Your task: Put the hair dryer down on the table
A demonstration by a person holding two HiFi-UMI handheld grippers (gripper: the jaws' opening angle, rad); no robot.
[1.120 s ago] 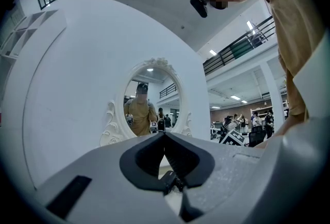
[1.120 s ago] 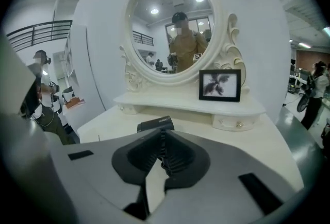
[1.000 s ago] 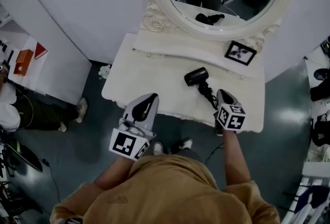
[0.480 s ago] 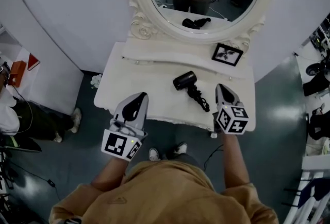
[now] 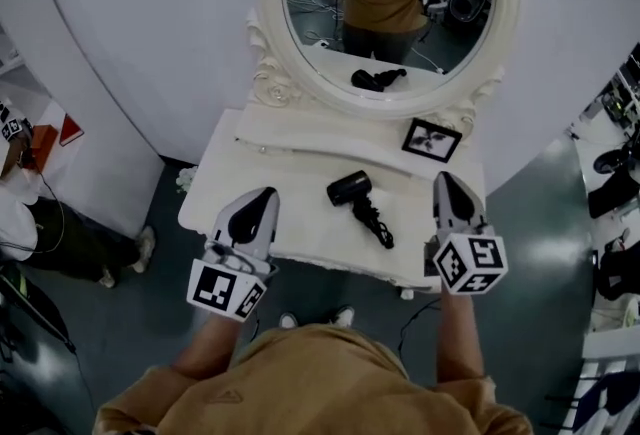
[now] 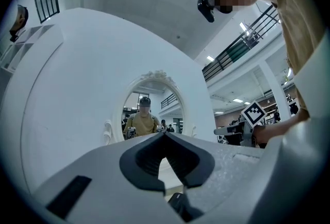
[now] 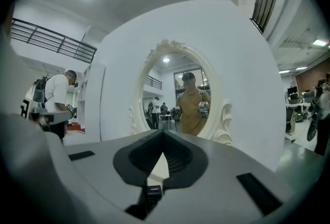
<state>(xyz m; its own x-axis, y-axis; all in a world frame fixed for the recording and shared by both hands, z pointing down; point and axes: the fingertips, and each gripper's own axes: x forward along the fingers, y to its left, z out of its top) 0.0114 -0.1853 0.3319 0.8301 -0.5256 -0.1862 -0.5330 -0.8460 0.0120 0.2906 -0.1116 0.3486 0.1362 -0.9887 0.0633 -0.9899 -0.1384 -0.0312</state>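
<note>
The black hair dryer (image 5: 350, 188) lies on the white dressing table (image 5: 290, 168), its handle and cord trailing toward the front edge. Neither gripper touches it. My left gripper (image 5: 265, 194) hovers over the table's front left, to the left of the dryer, its jaws shut and empty. My right gripper (image 5: 444, 179) is over the table's right end, well to the right of the dryer, also shut with nothing in it. In the left gripper view the jaws (image 6: 165, 135) meet at their tips. The right gripper view shows its jaws (image 7: 164, 133) closed the same way, facing the mirror.
An oval mirror (image 5: 390, 3) in an ornate white frame stands at the table's back and reflects the person and the dryer. A small black picture frame (image 5: 432, 139) leans at the back right. Another person (image 5: 25, 223) stands on the floor at far left.
The right gripper has drawn away to the right from the hair dryer's handle; the dryer stays lying on the table. The head view has shifted, and the left gripper keeps its place.
</note>
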